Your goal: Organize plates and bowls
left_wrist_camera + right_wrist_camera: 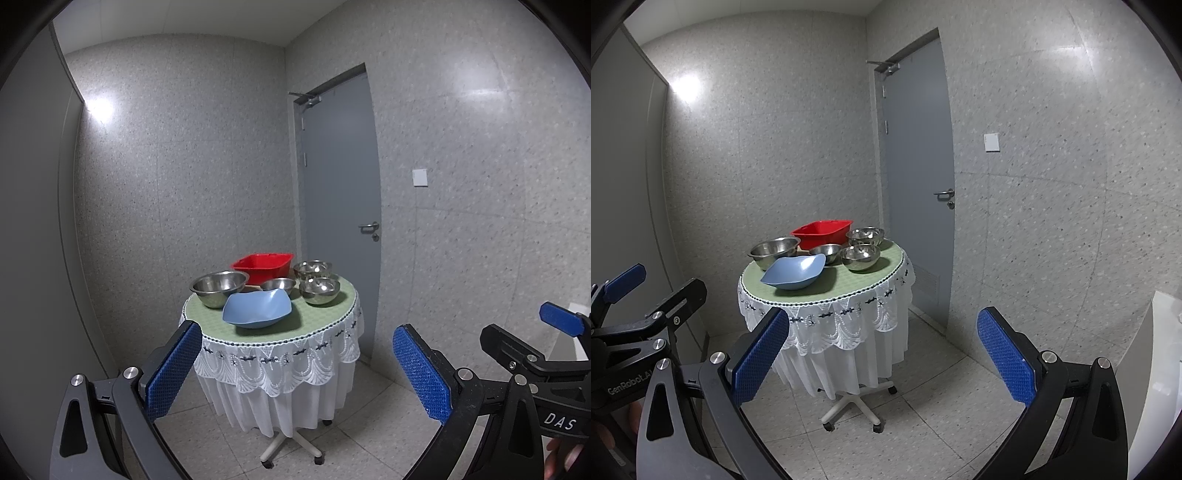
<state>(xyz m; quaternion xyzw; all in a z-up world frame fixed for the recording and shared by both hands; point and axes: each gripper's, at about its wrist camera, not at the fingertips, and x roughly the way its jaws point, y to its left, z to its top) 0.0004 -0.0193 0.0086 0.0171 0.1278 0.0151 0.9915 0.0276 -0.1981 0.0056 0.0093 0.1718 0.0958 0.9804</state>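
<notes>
A small round table (317,317) (857,282) with a green top and white lace cloth stands ahead. On it rest a blue plastic bowl (256,308) (793,272) at the front, a large steel bowl (218,288) (774,252) at the left, a small steel bowl (278,284) (825,251), two steel bowls (319,290) (860,256) at the right, and a red tub (263,265) (822,233) at the back. My left gripper (295,373) is open and well short of the table. My right gripper (882,358) is open too, holding nothing.
A grey door (340,206) (916,177) with a handle stands closed behind the table to the right. The table rides on a wheeled white base (291,445) (855,404) on a tiled floor. A white object (1160,376) stands at the far right.
</notes>
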